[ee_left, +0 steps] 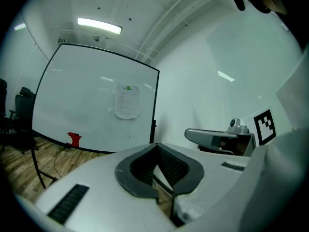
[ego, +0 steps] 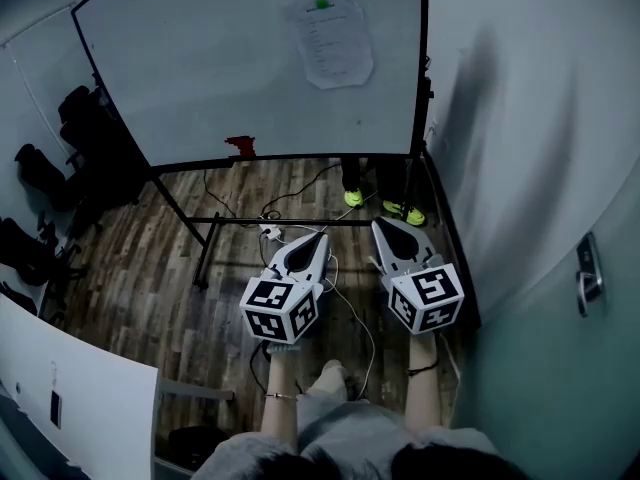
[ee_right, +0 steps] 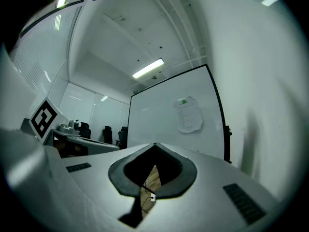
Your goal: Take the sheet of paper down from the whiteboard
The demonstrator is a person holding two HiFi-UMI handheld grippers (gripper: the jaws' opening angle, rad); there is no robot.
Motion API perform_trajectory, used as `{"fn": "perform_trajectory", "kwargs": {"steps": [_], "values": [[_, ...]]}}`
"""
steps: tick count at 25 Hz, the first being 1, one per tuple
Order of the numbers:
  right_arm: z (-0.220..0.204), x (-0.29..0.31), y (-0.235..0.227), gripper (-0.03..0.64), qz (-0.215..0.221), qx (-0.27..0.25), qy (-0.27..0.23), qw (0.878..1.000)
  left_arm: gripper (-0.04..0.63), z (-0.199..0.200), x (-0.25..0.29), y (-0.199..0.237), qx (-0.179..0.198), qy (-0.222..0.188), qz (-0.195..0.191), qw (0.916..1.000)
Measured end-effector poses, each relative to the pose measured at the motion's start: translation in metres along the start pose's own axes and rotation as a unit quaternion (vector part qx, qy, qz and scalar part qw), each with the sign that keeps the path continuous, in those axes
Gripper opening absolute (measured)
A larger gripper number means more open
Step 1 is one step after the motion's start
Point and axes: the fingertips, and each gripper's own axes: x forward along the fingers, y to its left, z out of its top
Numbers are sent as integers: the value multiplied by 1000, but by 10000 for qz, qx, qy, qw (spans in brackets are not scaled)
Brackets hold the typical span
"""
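A white sheet of paper hangs on the whiteboard, pinned near its top by a green magnet. The paper appears right of the board's middle in the left gripper view, and the same paper is well ahead in the right gripper view. My left gripper and right gripper are held side by side, level, pointing at the board from some distance. Both are shut with nothing between the jaws.
A red object sits at the board's lower edge. The board stands on a black frame over a wooden floor with cables. A wall runs close on the right. Dark office chairs stand at the left.
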Motion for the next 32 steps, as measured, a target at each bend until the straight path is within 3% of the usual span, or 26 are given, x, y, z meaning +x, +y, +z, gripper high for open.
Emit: {"fn": "perform_trajectory", "kwargs": {"steps": [11,21,32], "values": [[-3,61,-34,0,95,-73,-78,9999,5,13,63,39,-9,-147,-42,9999],[-16,129,-71,0,-37,-1,96,9999,5,15,127,84,-2,40,-235,9997],[-19,197,-93,0,-183,-85,155,9997,5,27,179,134,-50,-35,-408,9992]]}}
